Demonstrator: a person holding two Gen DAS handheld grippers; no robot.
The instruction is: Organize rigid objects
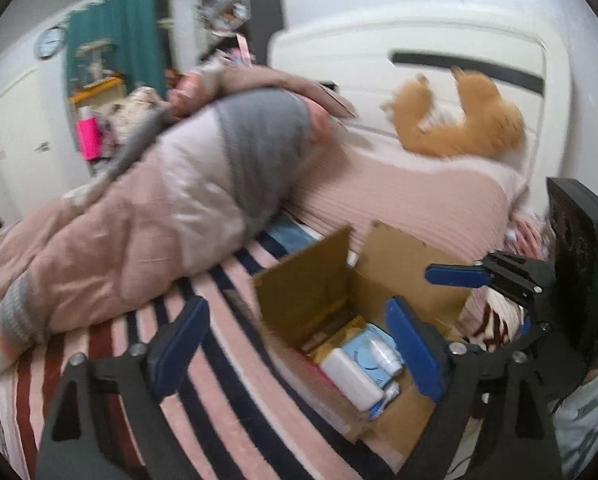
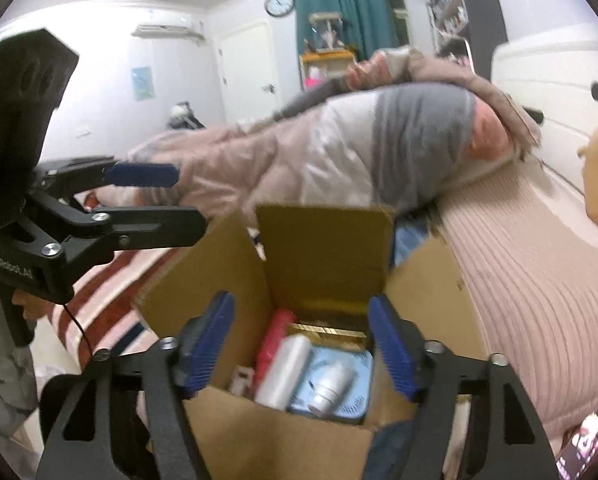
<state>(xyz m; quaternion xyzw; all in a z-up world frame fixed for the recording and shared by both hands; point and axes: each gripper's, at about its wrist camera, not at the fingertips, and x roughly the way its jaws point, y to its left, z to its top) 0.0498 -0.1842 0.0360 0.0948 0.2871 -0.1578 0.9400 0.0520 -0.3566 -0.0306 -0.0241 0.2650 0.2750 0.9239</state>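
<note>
A striped fleece bed [image 1: 227, 380] carries one open cardboard box [image 2: 323, 256] holding two white bottles [image 2: 285, 376], a red pack and a blue case. Both the left gripper [image 1: 299, 344] and the right gripper [image 2: 311, 344] have jaws spread, empty.

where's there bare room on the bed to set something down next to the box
The striped blanket is bare between the puffy jacket and the cardboard box. The ribbed pink cover on the box's other side is free too. The box bottom is crowded: white bottle, blue pack, red item.
</note>
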